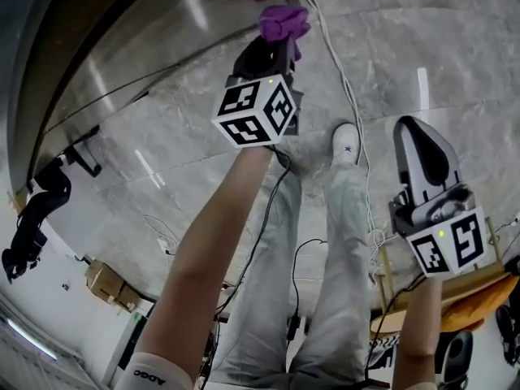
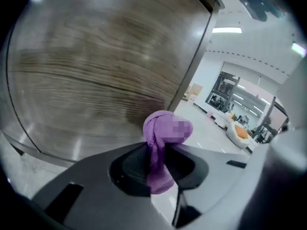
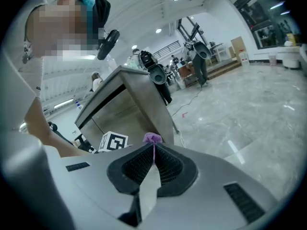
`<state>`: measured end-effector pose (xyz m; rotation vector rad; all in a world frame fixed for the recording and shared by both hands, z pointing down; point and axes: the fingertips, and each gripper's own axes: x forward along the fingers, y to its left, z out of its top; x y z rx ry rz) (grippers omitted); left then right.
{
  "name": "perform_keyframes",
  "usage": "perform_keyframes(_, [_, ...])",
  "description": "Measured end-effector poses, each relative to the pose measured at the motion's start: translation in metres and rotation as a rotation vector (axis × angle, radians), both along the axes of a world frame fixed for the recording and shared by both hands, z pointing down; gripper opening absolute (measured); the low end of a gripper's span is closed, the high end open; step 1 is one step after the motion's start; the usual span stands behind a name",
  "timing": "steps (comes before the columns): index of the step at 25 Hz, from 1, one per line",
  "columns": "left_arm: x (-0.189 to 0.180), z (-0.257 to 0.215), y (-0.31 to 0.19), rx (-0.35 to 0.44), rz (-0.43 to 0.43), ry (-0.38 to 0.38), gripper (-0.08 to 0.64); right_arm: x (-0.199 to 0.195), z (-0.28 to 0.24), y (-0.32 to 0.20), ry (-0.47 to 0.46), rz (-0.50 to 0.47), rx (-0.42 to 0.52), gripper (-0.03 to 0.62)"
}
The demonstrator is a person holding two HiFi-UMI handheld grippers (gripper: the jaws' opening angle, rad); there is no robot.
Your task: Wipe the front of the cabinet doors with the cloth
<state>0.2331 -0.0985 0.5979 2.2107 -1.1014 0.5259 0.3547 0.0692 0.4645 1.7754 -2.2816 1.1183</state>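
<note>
Near the lower edge of the cabinet door [image 2: 96, 71], the purple cloth [image 2: 160, 138] is clamped in the left gripper [image 1: 280, 47], bunched ahead of it, seemingly for pressing against the wood. The right gripper [image 1: 422, 145] is held aside, jaws together, empty.

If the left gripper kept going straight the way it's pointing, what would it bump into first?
Most likely the wooden cabinet door right ahead. The purple cloth pinched in the left gripper sticks out past its jaws, so the cloth would touch first. How near the door is, I can't tell.
</note>
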Motion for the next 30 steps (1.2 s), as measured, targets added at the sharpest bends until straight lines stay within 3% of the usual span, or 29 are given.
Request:
perform_keyframes(3, [0.016, 0.012, -0.004, -0.003, 0.025, -0.018, 0.083, 0.017, 0.022, 0.014, -0.022, 0.089, -0.054, 0.029])
perform_keyframes(7, [0.003, 0.012, -0.020, 0.040, 0.104, -0.069, 0.083, 0.010, 0.030, -0.001, -0.008, 0.094, -0.047, 0.029])
perform_keyframes(17, [-0.125, 0.034, -0.039, 0.051, 0.148, -0.201, 0.083, -0.063, 0.037, -0.046, -0.001, 0.003, -0.011, 0.029])
perform_keyframes(23, [-0.193, 0.044, -0.045, 0.039, 0.112, -0.253, 0.083, -0.099, 0.044, -0.048, 0.007, -0.059, -0.022, 0.029])
perform_keyframes(30, [-0.246, 0.051, -0.052, 0.011, 0.010, -0.277, 0.083, -0.130, 0.047, -0.052, 0.002, -0.121, -0.024, 0.029])
